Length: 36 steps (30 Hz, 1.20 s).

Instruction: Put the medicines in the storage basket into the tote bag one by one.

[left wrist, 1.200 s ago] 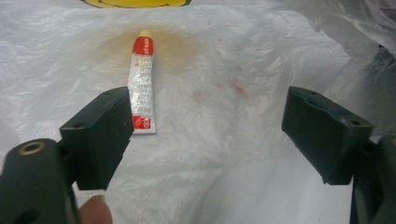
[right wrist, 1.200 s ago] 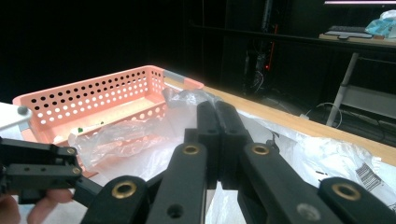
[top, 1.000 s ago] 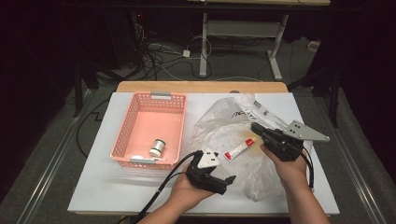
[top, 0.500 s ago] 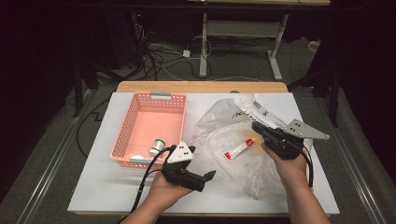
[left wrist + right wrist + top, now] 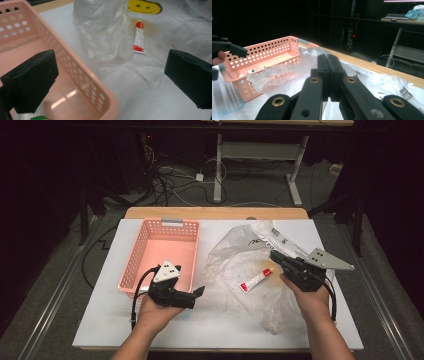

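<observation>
A pink perforated basket [image 5: 150,245] stands on the left of the white table [image 5: 100,320]. My left gripper [image 5: 194,296] hovers at the basket's near right corner. Its jaws have just been opening and now stand wide apart. In the left gripper view [image 5: 110,77] they straddle the basket's rim [image 5: 85,77] and press on nothing. A crumpled clear plastic bag [image 5: 235,260] lies on the right. A red and white tube [image 5: 256,281] [image 5: 139,37] rests in it. My right gripper [image 5: 275,255] [image 5: 328,72] is shut at the bag's far edge, and the film [image 5: 309,52] is drawn up to its tips.
A yellow smiley face [image 5: 143,7] and a barcode label [image 5: 280,240] are printed on the bag. Something green [image 5: 40,117] lies in the basket's near end. Behind the table's wooden far edge [image 5: 215,213] are cables and desk legs on a dark floor.
My left gripper has moved left, away from the bag and over to the basket's near right corner, and its jaws have spread wider. The right gripper and the bag have stayed put.
</observation>
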Each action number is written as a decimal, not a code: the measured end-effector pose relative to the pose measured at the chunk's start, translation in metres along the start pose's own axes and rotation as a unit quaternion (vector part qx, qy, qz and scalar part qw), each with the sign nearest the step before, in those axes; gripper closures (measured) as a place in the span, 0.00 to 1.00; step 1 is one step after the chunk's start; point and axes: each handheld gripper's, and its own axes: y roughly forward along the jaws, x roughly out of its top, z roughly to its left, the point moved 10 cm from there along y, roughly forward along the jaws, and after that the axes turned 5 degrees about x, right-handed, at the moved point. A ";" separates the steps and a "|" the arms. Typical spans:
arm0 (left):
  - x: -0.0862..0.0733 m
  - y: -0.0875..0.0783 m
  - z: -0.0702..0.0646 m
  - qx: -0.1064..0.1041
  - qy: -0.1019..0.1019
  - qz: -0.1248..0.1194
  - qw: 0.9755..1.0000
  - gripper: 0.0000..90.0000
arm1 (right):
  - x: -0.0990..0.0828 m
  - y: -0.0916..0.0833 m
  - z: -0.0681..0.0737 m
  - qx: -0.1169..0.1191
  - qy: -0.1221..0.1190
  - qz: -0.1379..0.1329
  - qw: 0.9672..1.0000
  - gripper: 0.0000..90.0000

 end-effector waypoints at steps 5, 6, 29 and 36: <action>-0.004 -0.002 0.020 0.023 -0.019 0.005 1.000 0.00 | 0.001 -0.003 0.001 0.004 0.001 -0.003 1.000 1.00; -0.004 -0.002 0.024 0.026 -0.024 0.003 0.999 0.00 | 0.001 -0.003 0.001 0.004 0.000 -0.004 1.000 1.00; -0.022 -0.020 0.085 0.083 -0.075 0.025 0.993 0.00 | 0.002 -0.004 -0.001 0.002 0.003 -0.005 1.000 1.00; -0.013 -0.014 0.085 0.080 -0.067 0.040 0.994 0.01 | 0.002 -0.005 -0.001 0.001 0.001 -0.005 1.000 1.00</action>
